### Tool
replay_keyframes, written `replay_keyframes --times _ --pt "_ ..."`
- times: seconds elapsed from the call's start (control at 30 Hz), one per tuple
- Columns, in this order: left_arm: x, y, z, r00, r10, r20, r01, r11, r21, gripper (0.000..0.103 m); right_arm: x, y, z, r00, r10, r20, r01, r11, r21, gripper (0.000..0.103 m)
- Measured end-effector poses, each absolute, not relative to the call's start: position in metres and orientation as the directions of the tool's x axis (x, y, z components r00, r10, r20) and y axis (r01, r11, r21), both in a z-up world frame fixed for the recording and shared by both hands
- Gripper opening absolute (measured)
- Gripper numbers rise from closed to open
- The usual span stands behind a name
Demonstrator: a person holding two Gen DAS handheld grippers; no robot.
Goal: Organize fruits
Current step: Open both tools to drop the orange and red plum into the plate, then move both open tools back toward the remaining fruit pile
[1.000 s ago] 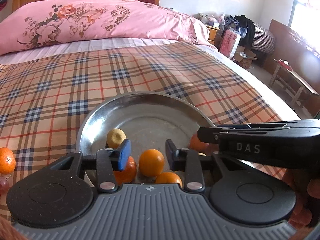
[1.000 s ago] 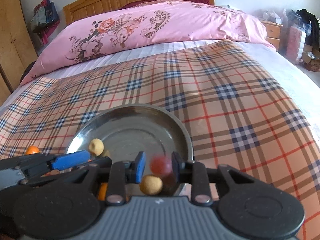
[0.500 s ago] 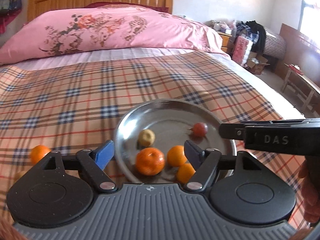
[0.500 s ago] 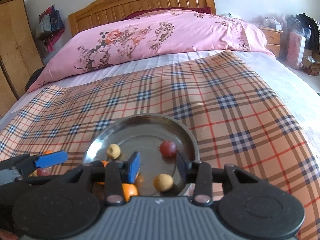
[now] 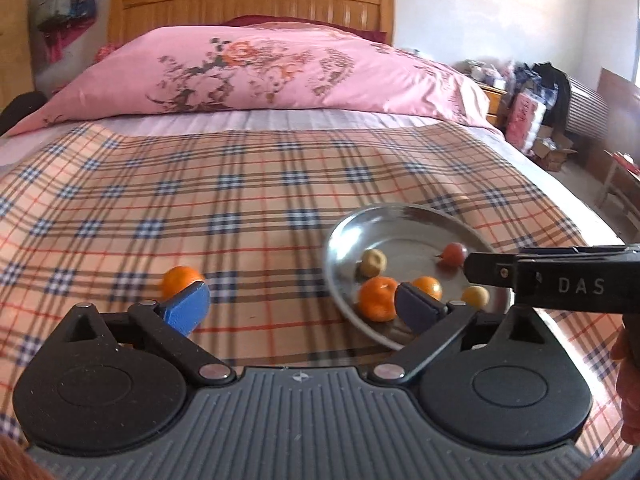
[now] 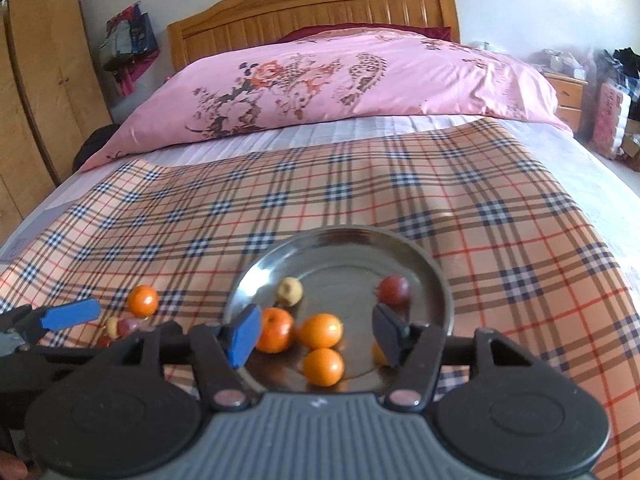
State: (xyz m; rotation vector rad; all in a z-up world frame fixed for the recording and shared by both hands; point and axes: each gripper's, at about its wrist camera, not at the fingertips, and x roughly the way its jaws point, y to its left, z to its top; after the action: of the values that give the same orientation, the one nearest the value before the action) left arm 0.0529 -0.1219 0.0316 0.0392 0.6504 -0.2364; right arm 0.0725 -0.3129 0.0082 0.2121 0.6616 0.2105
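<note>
Left gripper [image 5: 302, 306] spread as wide as it goes, jaws just opened further, nothing between the blue pads, only plaid cloth below. Right gripper [image 6: 316, 334] about half open, jaws likewise just opening, gripping nothing; seen between its fingers, but lying loose in the dish under them, three oranges [image 6: 321, 331]. Visible also from the left wrist view as a black bar marked DAS entering from the right edge over the dish rim.

Round metal dish [image 6: 436, 280] resting on the plaid blanket [image 6: 500, 240], holding the three oranges near its front, a pale yellowish fruit [image 6: 290, 291] toward the back left, a dark red fruit [image 6: 394, 289] toward the back right, and another small yellow fruit [image 5: 475, 295] at the front right, half hidden behind the right finger. Outside the dish, on the blanket to its left: one lone orange [image 6: 143, 300], and nearer the camera a few small fruits [image 6: 120, 326], red and yellow, too blurred to name.

Beyond the blanket, a striped sheet, a pink flowered quilt [image 6: 340, 76] and a wooden headboard [image 6: 320, 4]. Wooden wardrobe [image 6: 44, 92] at far left; nightstand and piled bags and boxes at far right.
</note>
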Motion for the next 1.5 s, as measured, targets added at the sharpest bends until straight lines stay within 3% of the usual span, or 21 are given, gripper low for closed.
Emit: replay_keyframes --times 0.23,0.33,0.43,0.9,1.27,1.5 --pt "0.044 -0.092 0.028 0.778 -0.139 -0.612 0.166 0.986 -0.013 0.103 0.064 -0.292 0.013 0.773 0.278 -0.571 -0.157 0.955 0.252 0.083" --pt "0.041 -0.083 0.026 0.777 -0.119 -0.619 0.146 0.989 -0.008 0.103 0.062 -0.282 0.014 0.769 0.292 -0.569 -0.171 0.951 0.257 0.087" --pt "0.038 -0.074 0.025 0.775 -0.099 -0.625 0.124 0.992 -0.002 0.103 0.059 -0.273 0.015 0.768 0.298 -0.567 -0.179 0.95 0.256 0.099" --pt "0.017 -0.036 0.027 0.787 -0.035 -0.616 0.041 0.999 -0.005 0.103 0.056 -0.238 0.011 0.752 0.325 -0.574 -0.211 0.943 0.258 0.102" --pt "0.018 -0.002 0.024 0.783 0.088 -0.616 -0.05 0.996 0.079 0.103 0.062 -0.225 0.016 0.738 0.362 -0.569 -0.229 0.928 0.294 0.102" --pt "0.032 0.013 0.012 0.751 0.044 -0.658 -0.032 0.999 0.03 0.103 0.063 -0.213 0.018 0.751 0.344 -0.563 -0.247 0.938 0.243 0.102"
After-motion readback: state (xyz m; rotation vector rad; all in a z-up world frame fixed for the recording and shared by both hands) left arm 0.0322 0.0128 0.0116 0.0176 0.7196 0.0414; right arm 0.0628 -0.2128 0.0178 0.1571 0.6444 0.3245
